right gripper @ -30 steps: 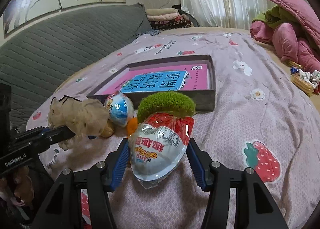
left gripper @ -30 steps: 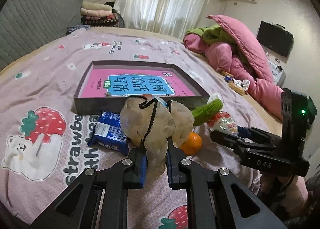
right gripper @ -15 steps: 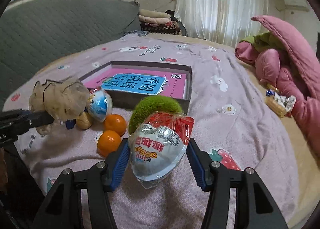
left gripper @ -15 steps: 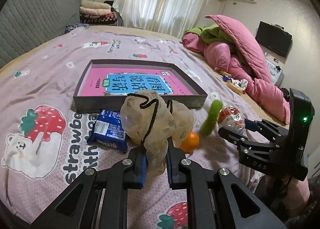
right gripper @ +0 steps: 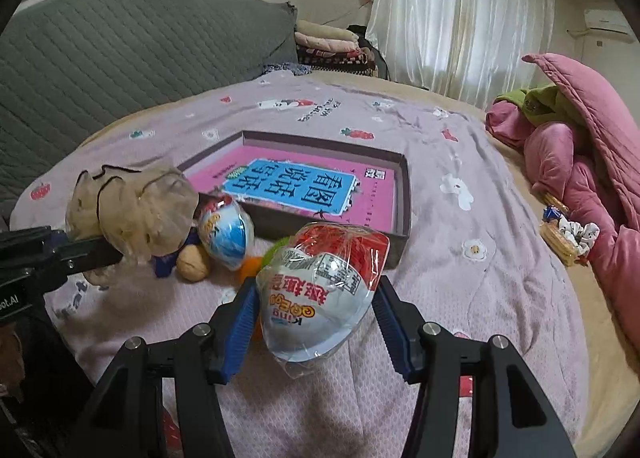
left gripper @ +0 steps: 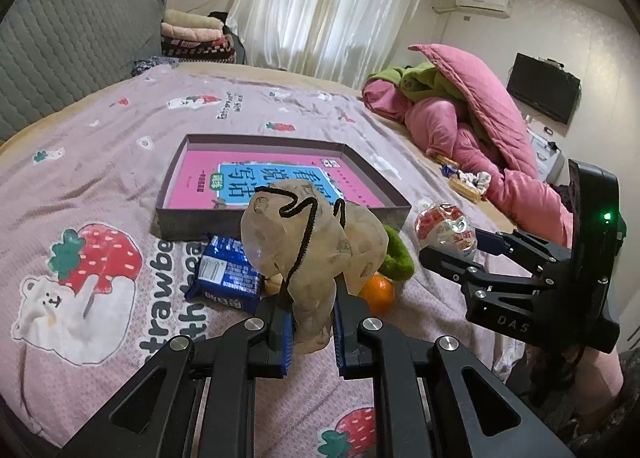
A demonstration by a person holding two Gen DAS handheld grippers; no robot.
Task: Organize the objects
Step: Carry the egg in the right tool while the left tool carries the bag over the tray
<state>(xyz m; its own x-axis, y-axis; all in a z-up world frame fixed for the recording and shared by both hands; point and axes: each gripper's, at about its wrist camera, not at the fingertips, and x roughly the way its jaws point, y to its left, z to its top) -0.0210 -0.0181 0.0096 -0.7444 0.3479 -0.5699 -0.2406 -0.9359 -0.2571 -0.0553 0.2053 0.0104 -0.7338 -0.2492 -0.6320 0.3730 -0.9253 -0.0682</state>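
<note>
Left wrist view: left gripper [left gripper: 310, 324] clamped on beige drawstring pouch [left gripper: 312, 242], held above bedspread [left gripper: 100, 162]. Just behind: blue snack pack [left gripper: 226, 272], orange [left gripper: 378, 290], green fuzzy thing [left gripper: 396, 256]. Right gripper [right gripper: 314, 316] grips wrapped toy egg [right gripper: 320, 290] btwn pads, off the bed. Farther: shallow box [left gripper: 280, 214] w/ pink book [left gripper: 256, 182] inside.

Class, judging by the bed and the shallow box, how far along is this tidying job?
Done: nothing loose is in the box yet, only the pink book. In hand: the left tongs pinch a beige pouch; the right tongs grip a red-and-white egg. Left: blue packet, orange, green toy, blue egg.
</note>
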